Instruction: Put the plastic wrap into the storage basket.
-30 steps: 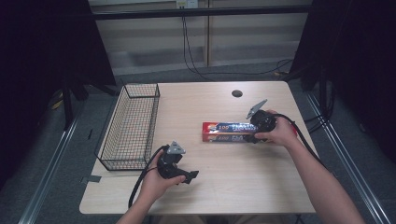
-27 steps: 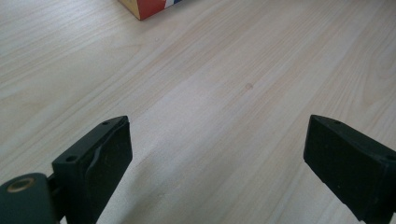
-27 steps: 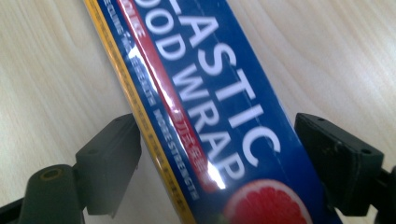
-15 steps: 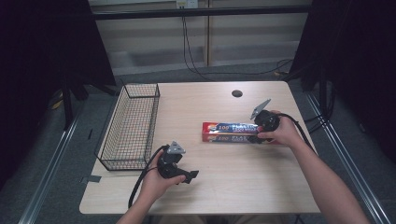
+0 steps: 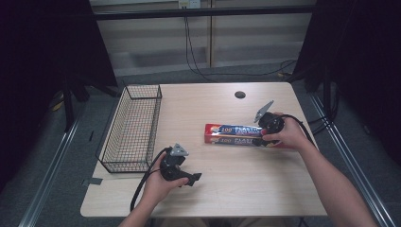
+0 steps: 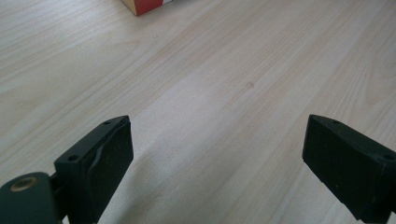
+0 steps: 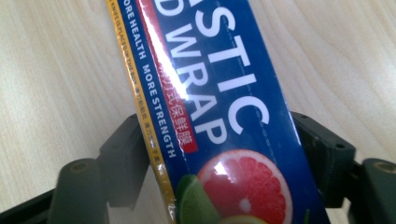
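Now the right claw [image 5: 259, 138] clamps the plastic wrap box [image 5: 234, 135]!
Its jaws have just been closing, pads against both long sides (box flat on the desk [image 5: 222, 198], right of centre); the left claw [image 5: 193, 178] gapes wide over bare wood.

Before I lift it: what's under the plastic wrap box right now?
The plastic wrap box lies flat on the bare wooden table, the right gripper straddling its end with fingers at both sides. Whatever lies directly beneath it is covered.
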Demonstrator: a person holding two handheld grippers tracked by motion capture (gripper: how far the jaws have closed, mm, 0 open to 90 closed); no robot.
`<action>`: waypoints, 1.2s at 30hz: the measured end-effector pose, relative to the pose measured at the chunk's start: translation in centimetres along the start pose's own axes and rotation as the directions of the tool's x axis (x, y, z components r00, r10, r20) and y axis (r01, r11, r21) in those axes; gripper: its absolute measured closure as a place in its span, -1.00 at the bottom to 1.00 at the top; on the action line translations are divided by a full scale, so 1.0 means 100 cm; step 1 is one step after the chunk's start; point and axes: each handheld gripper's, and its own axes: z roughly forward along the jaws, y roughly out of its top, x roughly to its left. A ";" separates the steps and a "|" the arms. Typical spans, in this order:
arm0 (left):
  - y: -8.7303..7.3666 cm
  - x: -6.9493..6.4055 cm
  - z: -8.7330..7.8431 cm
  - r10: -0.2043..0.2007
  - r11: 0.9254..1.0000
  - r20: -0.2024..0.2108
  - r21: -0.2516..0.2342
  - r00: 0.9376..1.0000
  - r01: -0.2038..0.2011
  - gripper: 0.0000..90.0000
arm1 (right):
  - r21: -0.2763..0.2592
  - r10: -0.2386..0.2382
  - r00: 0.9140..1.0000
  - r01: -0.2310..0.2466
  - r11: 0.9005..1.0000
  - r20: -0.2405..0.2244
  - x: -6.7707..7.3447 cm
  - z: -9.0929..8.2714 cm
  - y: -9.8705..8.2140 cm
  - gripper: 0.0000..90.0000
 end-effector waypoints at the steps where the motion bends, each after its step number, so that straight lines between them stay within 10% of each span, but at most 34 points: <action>1: 0.000 -0.001 0.001 -0.009 1.000 0.000 -0.008 1.000 0.009 -0.81 | 0.006 -0.001 1.000 0.001 1.000 -0.005 0.000 0.000 0.000 -0.30; 20: 0.010 0.000 -0.018 -0.010 0.999 -0.001 -0.052 1.000 0.010 -0.79 | 0.016 -0.016 0.997 0.017 1.000 -0.069 0.011 -0.009 -0.005 -0.04; 36: 0.062 -0.003 -0.050 0.026 0.997 0.038 -0.079 0.999 -0.023 -1.00 | 0.002 -0.076 0.994 0.076 0.997 -0.078 0.040 -0.040 0.009 -0.04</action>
